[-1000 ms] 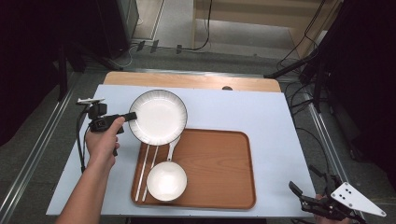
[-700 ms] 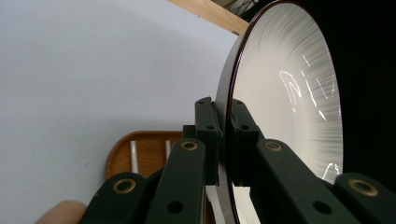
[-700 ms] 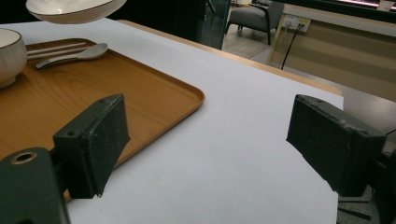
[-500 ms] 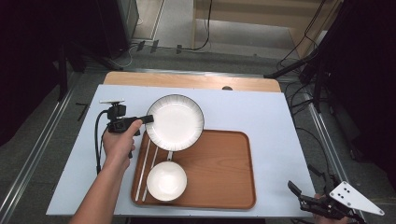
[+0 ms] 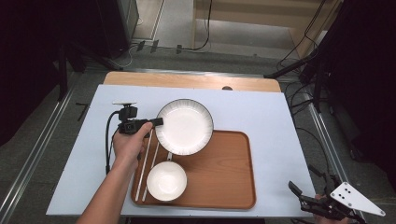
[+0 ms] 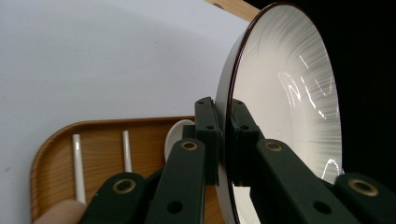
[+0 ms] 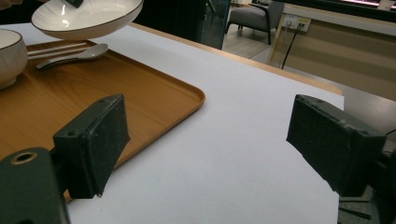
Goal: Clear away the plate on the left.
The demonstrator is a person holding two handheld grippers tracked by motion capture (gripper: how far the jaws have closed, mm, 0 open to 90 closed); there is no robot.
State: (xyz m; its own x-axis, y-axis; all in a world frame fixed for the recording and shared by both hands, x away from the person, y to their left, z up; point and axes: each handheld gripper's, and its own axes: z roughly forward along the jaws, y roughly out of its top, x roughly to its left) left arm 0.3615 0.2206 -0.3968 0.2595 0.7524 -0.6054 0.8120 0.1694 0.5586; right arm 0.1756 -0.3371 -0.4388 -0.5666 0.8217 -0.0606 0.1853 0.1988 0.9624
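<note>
A white plate with a dark rim (image 5: 184, 126) hangs above the far left corner of the wooden tray (image 5: 224, 182), held at its left edge by my left gripper (image 5: 159, 122). Seen from the left gripper view, that gripper (image 6: 223, 111) is shut on the rim and the plate (image 6: 289, 93) stands on edge. On the tray lie a white bowl (image 5: 166, 180), two white chopsticks (image 5: 145, 161) and a spoon (image 6: 175, 135) partly under the plate. My right gripper (image 5: 304, 184) rests at the table's near right corner, open (image 7: 210, 140), with nothing between its jaws.
A pale blue mat (image 5: 261, 116) covers the table, with a wooden strip (image 5: 187, 80) along the far edge. The right half of the tray (image 7: 116, 88) is bare wood. Cables and dark stands surround the table on the floor.
My left hand has carried the plate to the right, from the mat left of the tray to above the tray's far left corner. The right gripper has stayed put.
</note>
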